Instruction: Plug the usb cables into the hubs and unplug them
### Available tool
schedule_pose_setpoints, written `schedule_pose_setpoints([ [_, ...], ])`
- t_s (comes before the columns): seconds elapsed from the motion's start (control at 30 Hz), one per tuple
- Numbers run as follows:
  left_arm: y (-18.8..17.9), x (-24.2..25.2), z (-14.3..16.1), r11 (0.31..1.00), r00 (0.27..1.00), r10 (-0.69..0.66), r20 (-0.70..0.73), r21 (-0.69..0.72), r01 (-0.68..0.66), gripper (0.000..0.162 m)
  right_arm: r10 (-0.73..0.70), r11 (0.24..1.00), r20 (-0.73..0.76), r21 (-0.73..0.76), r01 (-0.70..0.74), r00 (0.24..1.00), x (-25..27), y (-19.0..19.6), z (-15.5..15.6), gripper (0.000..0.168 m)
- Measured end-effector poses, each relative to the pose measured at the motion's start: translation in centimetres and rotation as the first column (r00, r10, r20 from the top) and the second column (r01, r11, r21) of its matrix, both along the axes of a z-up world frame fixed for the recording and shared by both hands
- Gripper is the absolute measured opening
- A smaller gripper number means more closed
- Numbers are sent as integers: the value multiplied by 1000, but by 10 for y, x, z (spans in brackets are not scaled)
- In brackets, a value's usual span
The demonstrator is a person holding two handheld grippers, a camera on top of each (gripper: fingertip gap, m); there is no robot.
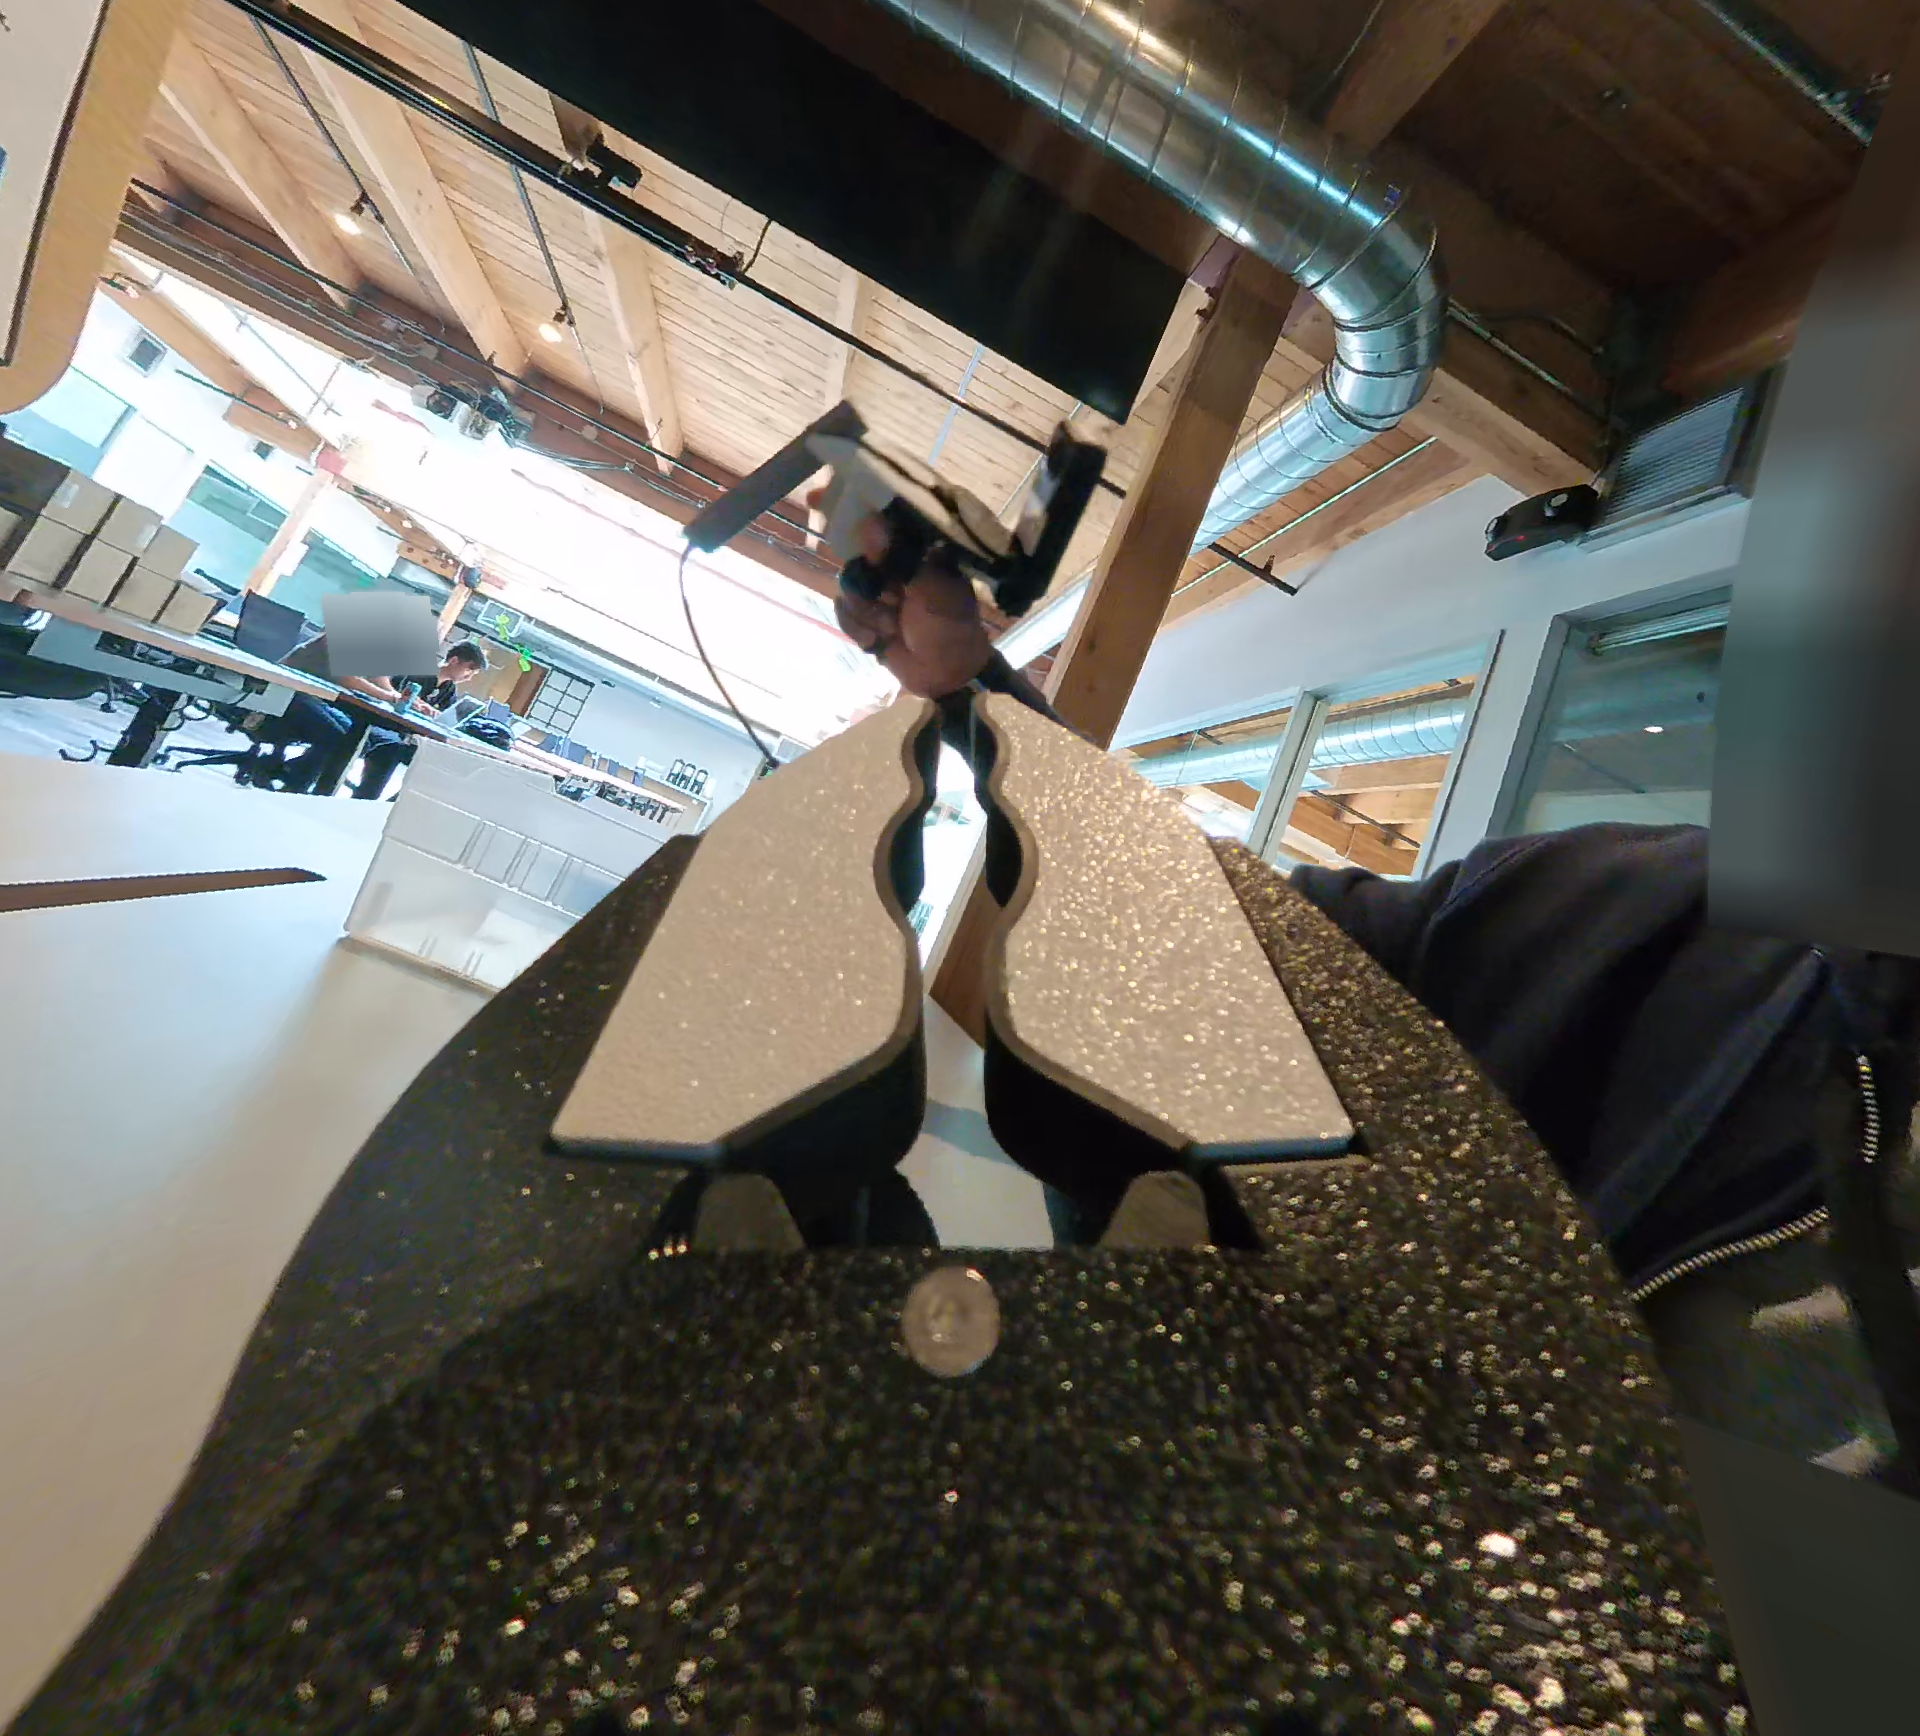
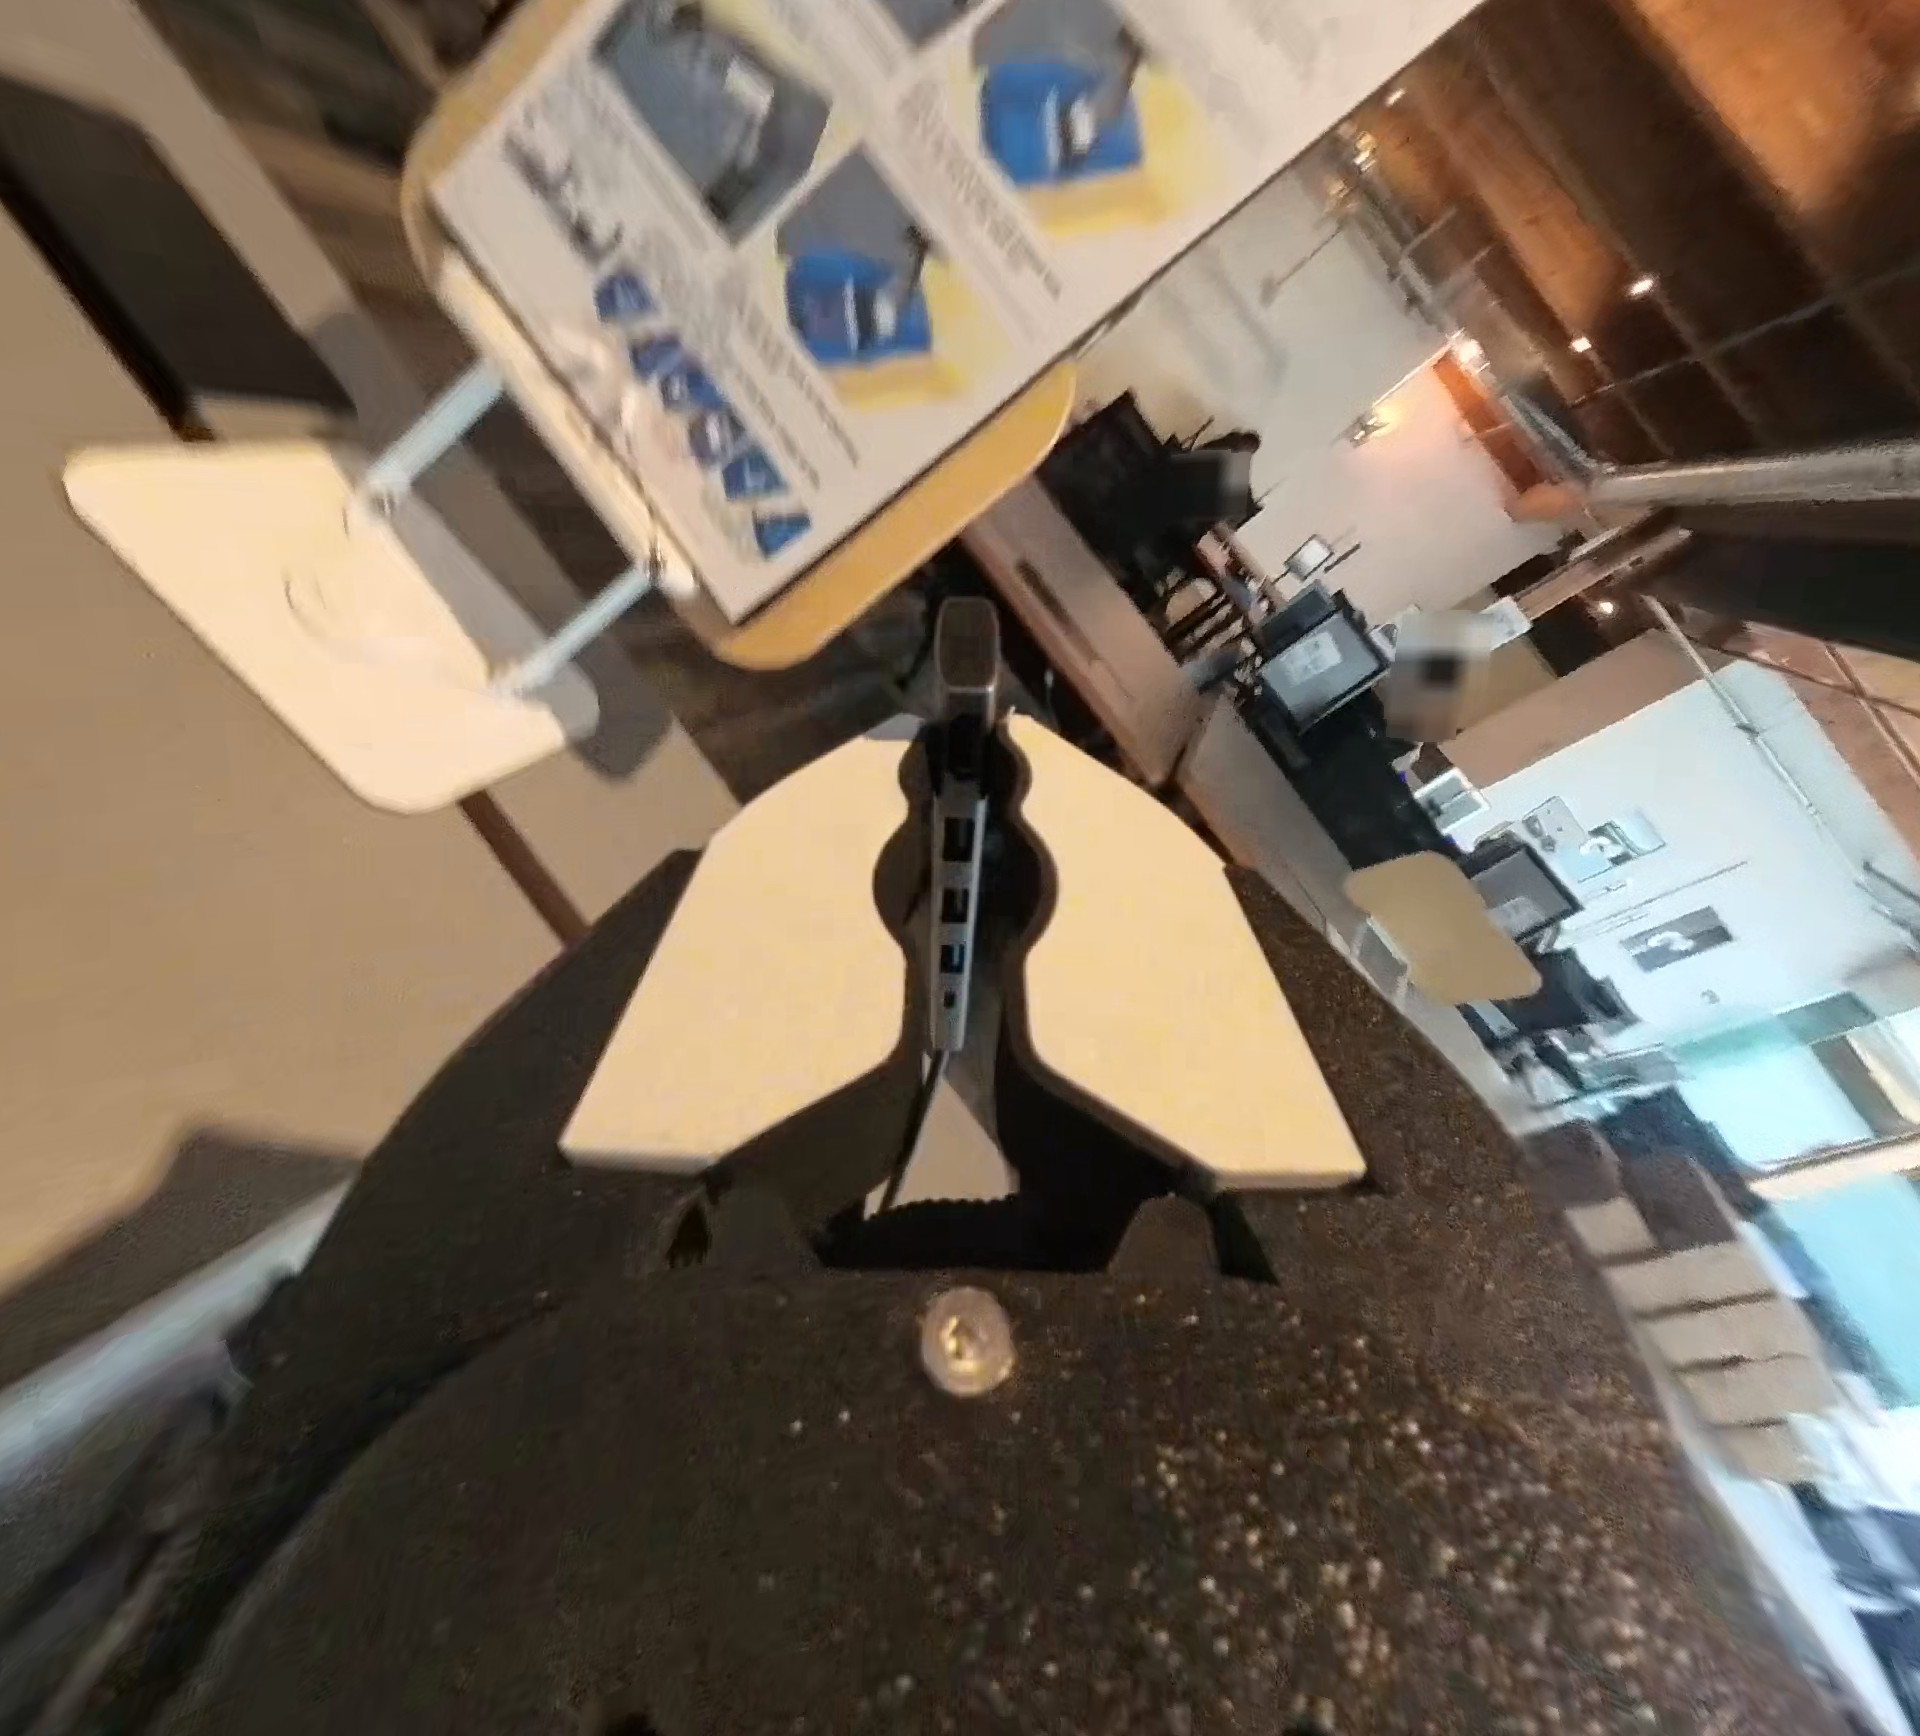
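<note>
My right gripper (image 2: 961,741) is shut on a slim grey USB hub (image 2: 966,647). The hub lies lengthwise between the fingers, its far end sticks out past the tips, and several ports show along its side. Its thin dark cable (image 2: 914,1115) trails back under the gripper. The view is blurred by motion. In the left wrist view the right gripper (image 1: 935,512) is raised in a hand, with the hub (image 1: 774,476) sticking out to the left and its cable (image 1: 717,678) hanging down. My left gripper (image 1: 954,710) points upward with only a narrow slit between its fingers. I see nothing in it.
A white table (image 1: 156,1011) carries a clear plastic bin (image 1: 499,865). A picture board (image 2: 831,232) stands on a white base plate (image 2: 312,606). A person's dark sleeve (image 1: 1558,1011) is close on the right. People sit at desks far behind. Across from one pair of fingers to the other is roughly 35 cm.
</note>
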State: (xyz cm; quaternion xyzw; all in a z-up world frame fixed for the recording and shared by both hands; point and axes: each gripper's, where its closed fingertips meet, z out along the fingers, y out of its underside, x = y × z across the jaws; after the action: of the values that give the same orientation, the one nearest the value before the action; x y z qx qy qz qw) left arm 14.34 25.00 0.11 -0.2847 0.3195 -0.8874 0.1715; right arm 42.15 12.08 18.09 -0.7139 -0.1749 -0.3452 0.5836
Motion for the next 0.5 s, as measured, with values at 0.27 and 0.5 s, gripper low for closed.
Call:
schedule_pose_setpoints([
  [0.27, 3, -1, 0, 1000, 1000, 4, 1, -17, -4, 3, -6, 865, 175, -492, 93, 985, 63, 8, -111, 9],
  [0.5, 5, -1, 0, 999, 1000, -4, 0, -35, 4, 2, 121, 743, -110, -650, -163, 987, 51, 12, -185, 10],
])
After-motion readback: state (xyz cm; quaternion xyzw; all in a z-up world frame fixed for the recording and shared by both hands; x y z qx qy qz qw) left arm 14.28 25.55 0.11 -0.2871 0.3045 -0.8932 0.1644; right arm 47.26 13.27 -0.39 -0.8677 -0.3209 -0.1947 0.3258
